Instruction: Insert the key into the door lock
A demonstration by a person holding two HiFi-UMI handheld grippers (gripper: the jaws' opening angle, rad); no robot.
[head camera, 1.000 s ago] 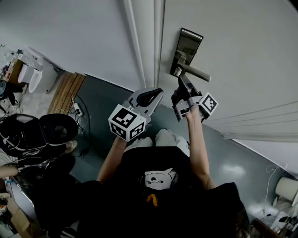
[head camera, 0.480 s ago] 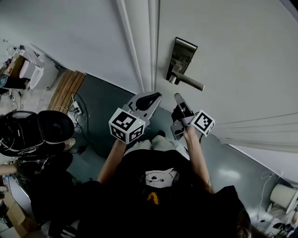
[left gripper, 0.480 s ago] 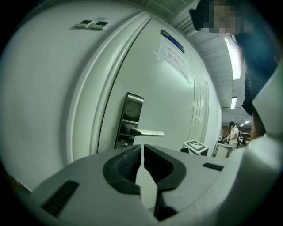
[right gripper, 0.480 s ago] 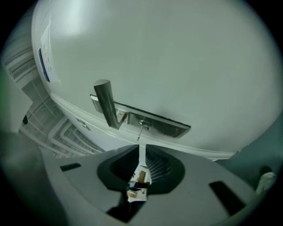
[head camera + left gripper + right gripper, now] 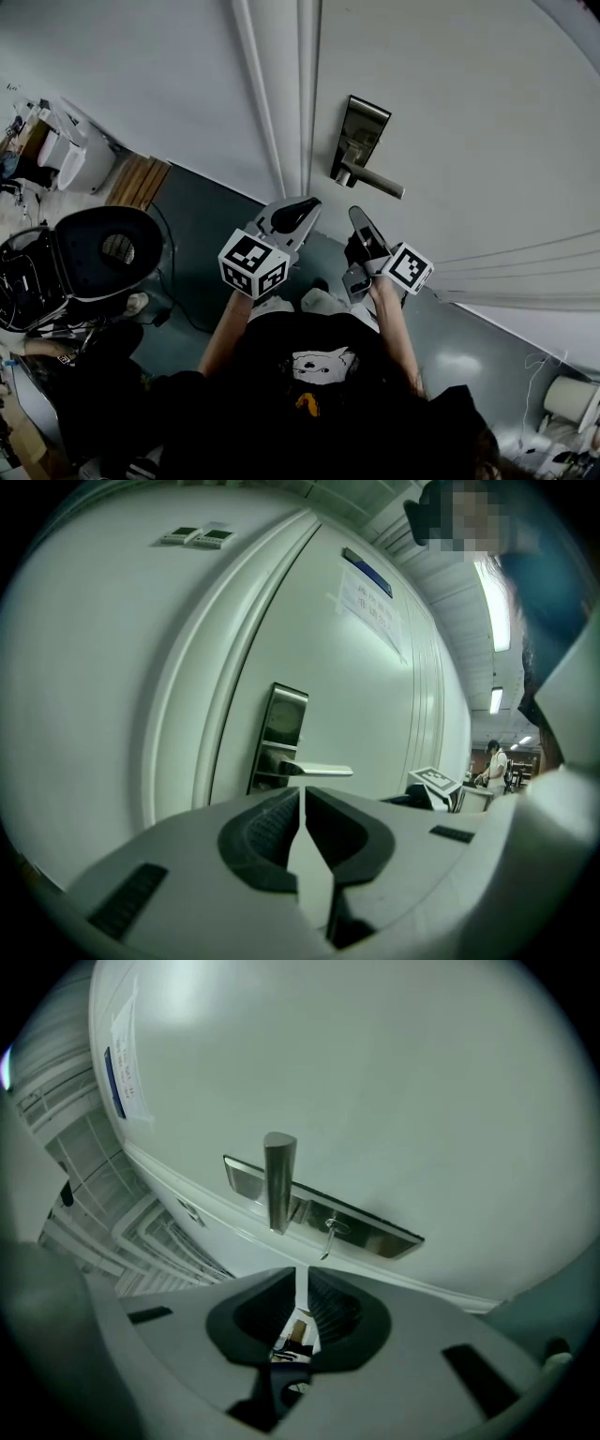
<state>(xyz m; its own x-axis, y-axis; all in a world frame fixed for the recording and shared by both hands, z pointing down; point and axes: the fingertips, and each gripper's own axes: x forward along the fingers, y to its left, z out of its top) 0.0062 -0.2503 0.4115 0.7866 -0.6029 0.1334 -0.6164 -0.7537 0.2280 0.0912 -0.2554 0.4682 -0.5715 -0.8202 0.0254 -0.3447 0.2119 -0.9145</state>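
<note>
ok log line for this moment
phase: key in lock | key: in lock plate, beside handle | left gripper: shut, empty | right gripper: shut, empty, apart from key

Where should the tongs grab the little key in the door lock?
Probably the key by its head, the only part sticking out of the lock plate. Come straight at the door, beside the handle, and pinch across the head.

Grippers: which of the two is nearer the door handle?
The right gripper, directly below the door handle; the left gripper hangs further left, below the door frame.
</note>
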